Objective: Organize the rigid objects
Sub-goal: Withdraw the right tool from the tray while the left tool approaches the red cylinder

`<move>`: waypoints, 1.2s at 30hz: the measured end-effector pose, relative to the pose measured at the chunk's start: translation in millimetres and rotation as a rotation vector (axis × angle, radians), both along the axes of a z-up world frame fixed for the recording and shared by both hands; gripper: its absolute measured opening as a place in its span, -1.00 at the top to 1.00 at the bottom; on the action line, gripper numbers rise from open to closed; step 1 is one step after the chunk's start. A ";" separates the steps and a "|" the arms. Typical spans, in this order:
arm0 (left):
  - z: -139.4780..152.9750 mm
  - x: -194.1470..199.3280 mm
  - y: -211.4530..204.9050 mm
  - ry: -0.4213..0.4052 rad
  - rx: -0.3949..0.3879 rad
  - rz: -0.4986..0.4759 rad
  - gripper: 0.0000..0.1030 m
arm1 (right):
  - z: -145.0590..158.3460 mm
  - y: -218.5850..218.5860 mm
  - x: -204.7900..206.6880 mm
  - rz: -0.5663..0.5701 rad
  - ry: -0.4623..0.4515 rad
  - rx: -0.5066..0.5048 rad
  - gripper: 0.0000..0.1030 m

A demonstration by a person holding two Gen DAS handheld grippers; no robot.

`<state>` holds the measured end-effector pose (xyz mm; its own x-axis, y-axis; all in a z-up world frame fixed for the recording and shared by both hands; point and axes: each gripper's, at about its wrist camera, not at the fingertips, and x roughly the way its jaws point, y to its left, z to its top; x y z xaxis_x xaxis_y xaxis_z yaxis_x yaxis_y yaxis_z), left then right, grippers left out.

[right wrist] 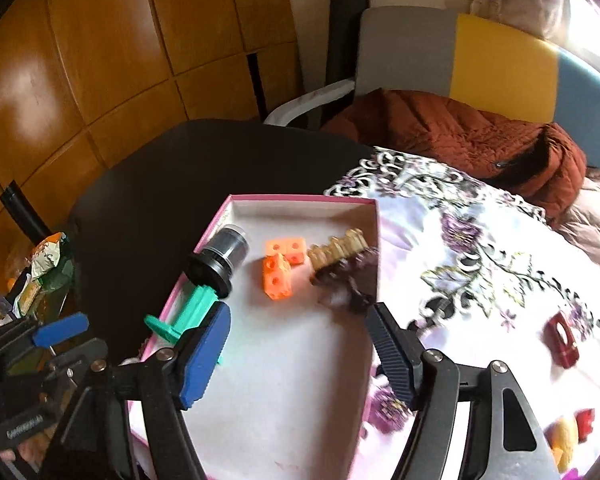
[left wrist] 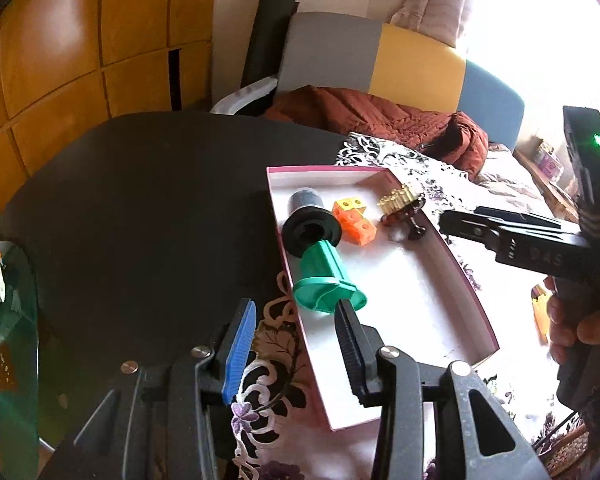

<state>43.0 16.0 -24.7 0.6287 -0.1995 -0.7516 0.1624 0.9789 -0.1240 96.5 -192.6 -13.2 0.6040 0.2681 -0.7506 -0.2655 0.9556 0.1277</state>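
Plainly, a sorting job part-way through, judged from what lies where.

Box: the pink-edged box (left wrist: 404,280) sits on the flowered cloth (right wrist: 480,240) at the rim of the dark table (left wrist: 140,208) — it looks to be the collecting place, with its near half bare.

Green-and-black piece: the green-and-black piece (left wrist: 320,256) lies on its side along the box's left wall, its green flanged end overhanging the rim; probably just set down there, since it is long and fits best against a wall.

Small items: orange blocks (left wrist: 354,220) and a brass-coloured comb-like part (left wrist: 398,202) cluster at the far end, leaving room nearer.

Left gripper: the left gripper (left wrist: 296,344) has its jaws spread and holds nothing; one finger is just beside the green flange, though I cannot tell whether they touch.

Right gripper: the right gripper (right wrist: 300,344) hangs over the box, released and empty.

Left to do: a red ring-shaped piece (right wrist: 562,338) and red and yellow bits (right wrist: 572,428) lie on the cloth outside the box — likely the next to go in.
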 end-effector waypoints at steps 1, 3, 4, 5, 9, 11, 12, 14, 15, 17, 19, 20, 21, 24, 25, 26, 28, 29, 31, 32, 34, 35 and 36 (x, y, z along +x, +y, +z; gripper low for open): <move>0.6 -0.7 -1.3 -0.002 0.002 -0.004 0.20 | 0.3 -4.9 -2.7 -0.008 0.000 0.001 -0.42; 1.3 -1.7 -4.0 -0.002 0.006 -0.013 0.20 | 0.6 -16.2 -9.4 -0.028 -0.002 0.002 -0.43; 1.5 -2.2 -5.5 -0.001 0.008 -0.017 0.20 | 0.1 -20.1 -11.5 -0.038 -0.003 0.004 -0.44; 2.1 -3.2 -6.3 -0.002 0.008 -0.021 0.20 | 0.0 -25.7 -14.3 -0.050 -0.004 0.006 -0.44; 3.7 -4.9 -14.4 -0.006 0.017 -0.045 0.20 | -0.6 -51.5 -25.9 -0.104 -0.008 0.010 -0.47; 3.8 -5.3 -19.8 -0.004 0.022 -0.057 0.20 | -1.0 -65.8 -30.5 -0.131 -0.008 0.005 -0.48; 3.9 -5.5 -23.0 -0.004 0.025 -0.065 0.20 | -1.0 -75.9 -33.2 -0.150 -0.007 0.004 -0.49; 4.8 -6.2 -31.4 -0.006 0.032 -0.089 0.20 | -0.2 -93.0 -36.4 -0.187 -0.006 0.005 -0.51; 5.6 -5.3 -36.3 -0.007 0.036 -0.100 0.20 | 1.0 -106.1 -39.6 -0.213 -0.006 0.007 -0.53; 7.2 -4.9 -44.9 -0.008 0.040 -0.126 0.20 | 3.4 -128.0 -44.1 -0.262 -0.009 0.008 -0.58; 9.3 -5.1 -56.1 -0.008 0.043 -0.160 0.20 | 5.7 -156.8 -48.3 -0.333 -0.014 0.003 -0.58; 10.6 -4.8 -63.7 -0.007 0.043 -0.183 0.20 | 6.6 -170.9 -50.2 -0.368 -0.016 0.008 -0.59; 10.9 -3.9 -69.7 -0.006 0.042 -0.200 0.20 | 6.9 -185.8 -52.9 -0.409 -0.019 0.013 -0.59; 15.5 -1.0 -93.7 -0.009 0.037 -0.262 0.20 | 4.5 -236.1 -64.1 -0.570 -0.032 0.018 -0.60; 17.2 0.2 -101.5 -0.010 0.034 -0.280 0.20 | 0.5 -257.1 -70.7 -0.641 -0.032 0.034 -0.60; 18.9 1.8 -112.5 -0.008 0.028 -0.305 0.20 | -3.3 -269.8 -75.4 -0.692 -0.028 0.042 -0.60; 19.9 6.6 -133.7 -0.004 0.031 -0.344 0.20 | -14.1 -300.3 -87.6 -0.813 -0.020 0.070 -0.60; 20.1 8.2 -143.8 0.000 0.034 -0.363 0.20 | -18.5 -311.4 -91.4 -0.862 -0.004 0.088 -0.60; 19.2 12.9 -167.7 0.014 0.030 -0.408 0.20 | -19.9 -329.6 -99.4 -0.953 0.001 0.120 -0.60; 18.0 15.8 -182.5 0.019 0.037 -0.433 0.20 | -18.6 -335.0 -102.5 -0.974 -0.009 0.135 -0.61; 15.6 20.1 -210.0 0.012 0.059 -0.486 0.20 | -17.6 -342.2 -106.7 -1.001 -0.014 0.167 -0.64; 13.3 23.8 -225.6 0.018 0.066 -0.519 0.15 | -18.0 -344.1 -107.4 -1.005 -0.015 0.183 -0.64; 11.5 26.2 -235.4 0.026 0.067 -0.540 0.01 | -18.2 -346.7 -108.1 -1.008 -0.017 0.196 -0.65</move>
<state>69.2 -219.4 -13.2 0.4307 -0.4403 -0.7878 0.6423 0.7628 -0.0752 -11.5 -539.3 -31.4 0.6265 -0.2525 -0.7374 0.6456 0.6981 0.3095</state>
